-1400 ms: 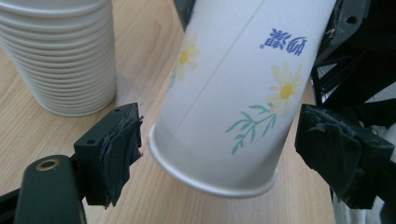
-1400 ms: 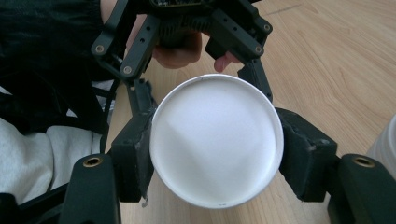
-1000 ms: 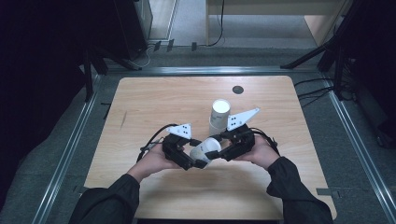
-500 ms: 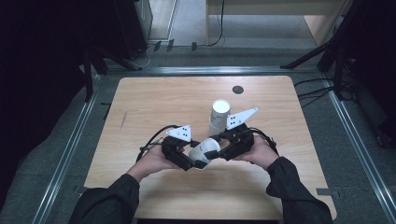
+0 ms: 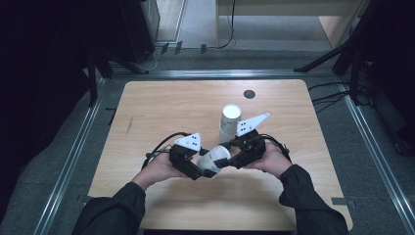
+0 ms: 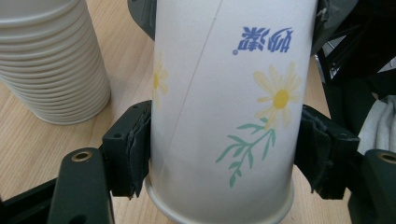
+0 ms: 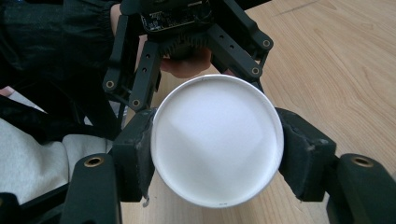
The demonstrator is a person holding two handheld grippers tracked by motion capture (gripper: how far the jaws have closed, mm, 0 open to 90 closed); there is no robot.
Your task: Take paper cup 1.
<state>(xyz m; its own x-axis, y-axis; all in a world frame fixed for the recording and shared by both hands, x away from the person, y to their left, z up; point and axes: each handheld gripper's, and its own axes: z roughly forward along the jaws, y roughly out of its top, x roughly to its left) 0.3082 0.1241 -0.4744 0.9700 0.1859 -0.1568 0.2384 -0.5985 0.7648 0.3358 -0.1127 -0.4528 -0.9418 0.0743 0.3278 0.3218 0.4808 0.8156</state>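
A white paper cup (image 5: 214, 157) with a daisy print lies on its side between both grippers, low over the table's near middle. My left gripper (image 5: 201, 170) is shut on it; in the left gripper view its jaws press both sides of the cup (image 6: 224, 93), with my left gripper (image 6: 224, 161) near the rolled rim. My right gripper (image 5: 231, 159) is shut on the cup's other end; in the right gripper view its pads flank the round white end of the cup (image 7: 217, 140), with my right gripper (image 7: 217, 156) centred on it. Behind it is the left gripper (image 7: 187, 28).
A stack of several white paper cups (image 5: 230, 118) stands upright just beyond the right gripper, also as the ribbed stack (image 6: 51, 60). The wooden table (image 5: 161, 107) has a dark round hole (image 5: 249, 93) at the back. Metal rails border the table.
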